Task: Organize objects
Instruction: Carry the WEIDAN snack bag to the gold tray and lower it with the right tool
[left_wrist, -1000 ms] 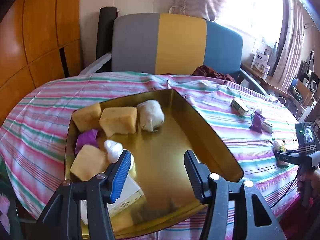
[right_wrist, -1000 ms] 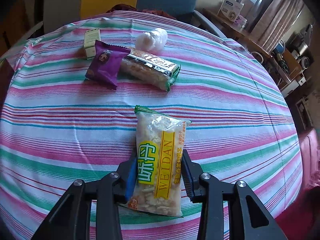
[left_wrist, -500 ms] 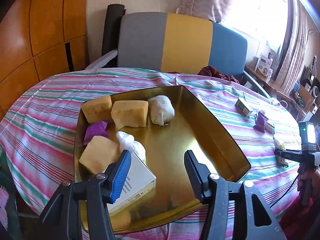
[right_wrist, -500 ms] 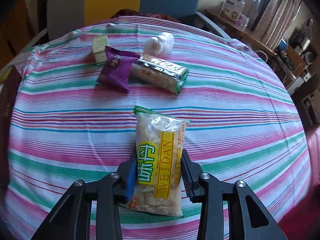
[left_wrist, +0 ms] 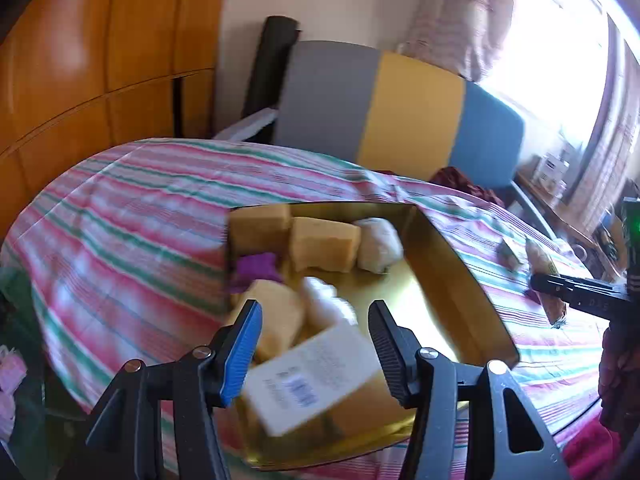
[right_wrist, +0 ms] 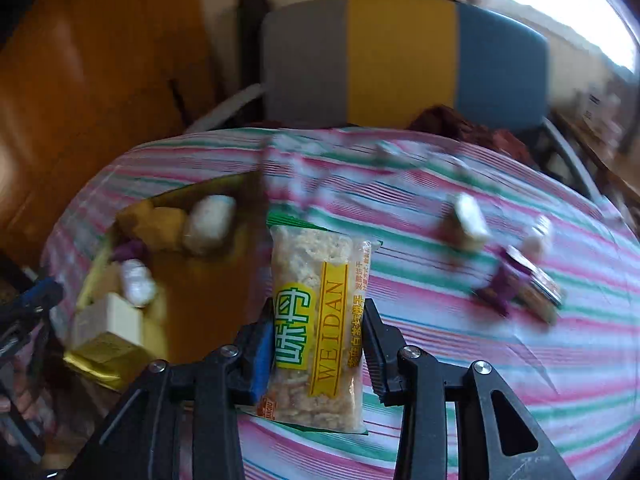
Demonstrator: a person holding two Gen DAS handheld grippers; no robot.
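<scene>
My right gripper is shut on a clear snack packet with a yellow "WEIDAN" label and holds it above the striped tablecloth, just right of the gold tray. My left gripper is open and empty, above the near end of the gold tray. The tray holds yellow cakes, a white wrapped bun, a purple packet and a white box. The right gripper also shows at the right edge of the left wrist view.
On the cloth to the right lie a small box, a purple packet, a foil snack bar and a white wrapped piece. A grey, yellow and blue chair stands behind the round table. Wooden panels are at the left.
My right gripper has lifted the WEIDAN packet off the cloth and swung left toward the tray. My left gripper has drawn back and shifted a little, still open.
</scene>
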